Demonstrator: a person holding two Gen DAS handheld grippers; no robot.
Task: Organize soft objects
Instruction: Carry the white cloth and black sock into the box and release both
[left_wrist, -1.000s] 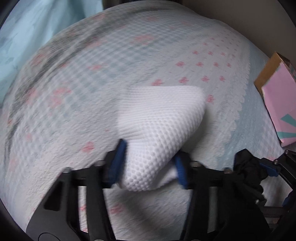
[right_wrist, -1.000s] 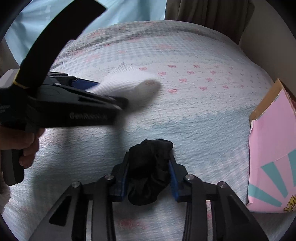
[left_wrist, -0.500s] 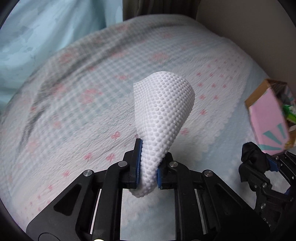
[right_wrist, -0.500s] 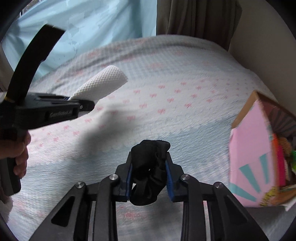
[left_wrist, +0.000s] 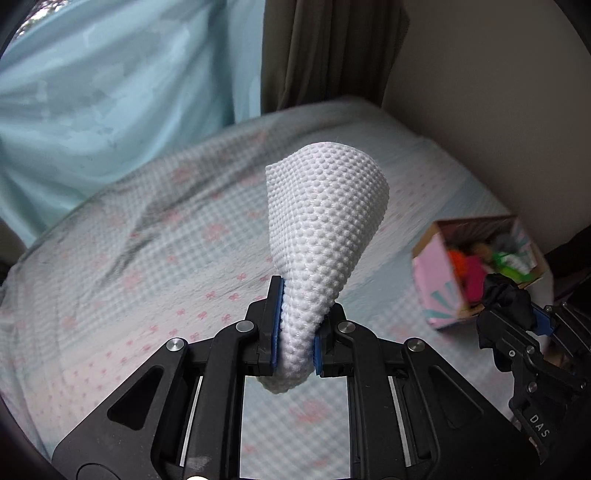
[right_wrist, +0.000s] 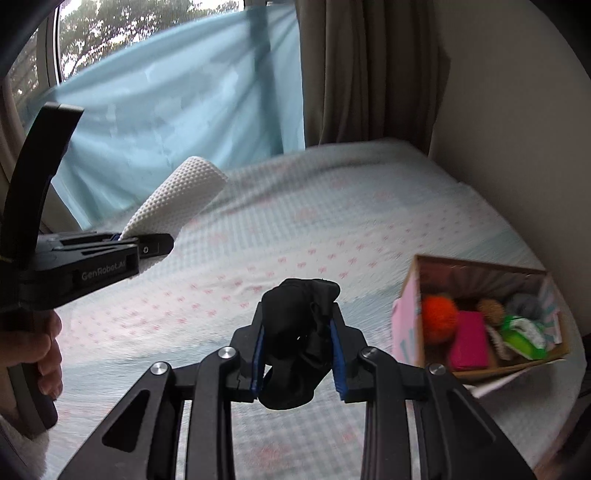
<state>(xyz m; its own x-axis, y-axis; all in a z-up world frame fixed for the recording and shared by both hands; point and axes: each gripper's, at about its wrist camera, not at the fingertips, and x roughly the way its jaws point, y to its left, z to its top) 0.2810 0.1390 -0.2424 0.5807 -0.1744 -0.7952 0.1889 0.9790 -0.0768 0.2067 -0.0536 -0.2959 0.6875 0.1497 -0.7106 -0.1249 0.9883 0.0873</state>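
My left gripper (left_wrist: 295, 328) is shut on a white dimpled foam pad (left_wrist: 325, 221), which is pinched at its lower end and fans upward, held in the air above the bed. The same pad (right_wrist: 177, 199) shows at the left of the right wrist view. My right gripper (right_wrist: 297, 343) is shut on a bunched black cloth (right_wrist: 299, 332), also lifted off the bed. In the left wrist view, that gripper with the black cloth (left_wrist: 506, 295) hangs at the right. An open pink cardboard box (right_wrist: 406, 332) holding several colourful soft items sits on the bed to the right.
The bed (right_wrist: 332, 229) has a pale blue-white cover with small pink bows. A light blue curtain (right_wrist: 177, 103) and a brown curtain (right_wrist: 369, 66) hang behind it; a beige wall (right_wrist: 517, 110) is at the right. A person's hand (right_wrist: 48, 354) grips the left tool.
Both grippers rose well above the bed with their loads. The left jaws squeezed tighter on the white pad. The pink box's open inside has come into view.
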